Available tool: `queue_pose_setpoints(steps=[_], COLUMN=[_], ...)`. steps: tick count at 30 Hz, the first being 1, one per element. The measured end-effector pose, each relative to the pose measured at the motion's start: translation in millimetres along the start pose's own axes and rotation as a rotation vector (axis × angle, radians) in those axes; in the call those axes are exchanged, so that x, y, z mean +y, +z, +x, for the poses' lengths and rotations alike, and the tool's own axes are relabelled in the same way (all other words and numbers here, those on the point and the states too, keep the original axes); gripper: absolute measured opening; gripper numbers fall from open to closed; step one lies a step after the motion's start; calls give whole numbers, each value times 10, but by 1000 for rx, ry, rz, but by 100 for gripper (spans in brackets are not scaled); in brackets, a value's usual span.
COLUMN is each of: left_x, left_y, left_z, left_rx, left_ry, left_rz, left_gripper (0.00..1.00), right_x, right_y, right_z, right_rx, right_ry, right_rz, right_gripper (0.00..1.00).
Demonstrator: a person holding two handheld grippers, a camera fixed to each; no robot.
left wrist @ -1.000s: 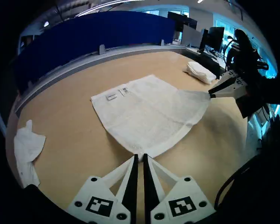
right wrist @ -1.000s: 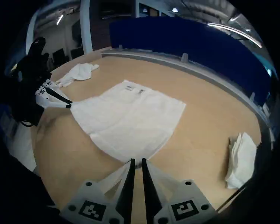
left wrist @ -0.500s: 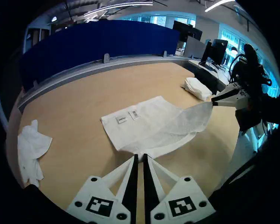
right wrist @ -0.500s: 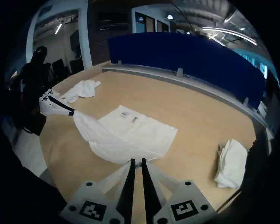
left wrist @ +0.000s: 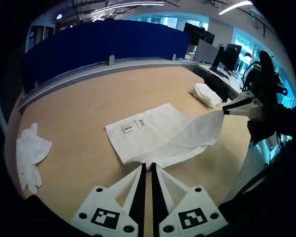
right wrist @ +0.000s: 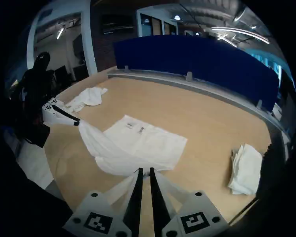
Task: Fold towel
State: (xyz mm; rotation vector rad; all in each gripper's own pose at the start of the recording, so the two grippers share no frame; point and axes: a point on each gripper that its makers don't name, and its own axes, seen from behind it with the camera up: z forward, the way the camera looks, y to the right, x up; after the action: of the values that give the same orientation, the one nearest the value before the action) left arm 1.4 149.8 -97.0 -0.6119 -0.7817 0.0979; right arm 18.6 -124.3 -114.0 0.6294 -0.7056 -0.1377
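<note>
We hold the towel point(left wrist: 156, 132) by its two near corners, the left gripper point(left wrist: 148, 165) and the right gripper point(right wrist: 144, 170) each clenched on one, though the pinch at our own fingertips is hard to make out. Since a second ago the near edge has risen off the worktop point(left wrist: 81, 106) and moved inward, while the far half lies flat mid-worktop, so we judge the first fold under way
</note>
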Motion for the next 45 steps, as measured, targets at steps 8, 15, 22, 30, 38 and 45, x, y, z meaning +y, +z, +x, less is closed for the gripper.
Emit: queue_pose_setpoints(steps=[8,15,22,30,38,45], left_x=[-105,-241,-387,-563,-705,-770], left_y=[28,115,306,647,999,1223], left_z=[47,192,303,359,311,291], left_rx=[-10,-17,-47,-84,-126,-135], left_ry=[-27,-31,-30,-16,-4,6], left_rz=[10,24,19,5,-15,-28], left_gripper=[9,9,9,9,9,9], right_x=[75,170,393,715,921,1012], right_y=[65,209,477,850,1182,1352], right_z=[49,142,265,318,238,161], right_rx=[-5,-8,-7,-20,-55,-78], right_ry=[-5,-10,1,46,93,110], right_rz=[-4,-9,-23,-47,-61,-74], right_gripper=[13,12,12,12,12,12])
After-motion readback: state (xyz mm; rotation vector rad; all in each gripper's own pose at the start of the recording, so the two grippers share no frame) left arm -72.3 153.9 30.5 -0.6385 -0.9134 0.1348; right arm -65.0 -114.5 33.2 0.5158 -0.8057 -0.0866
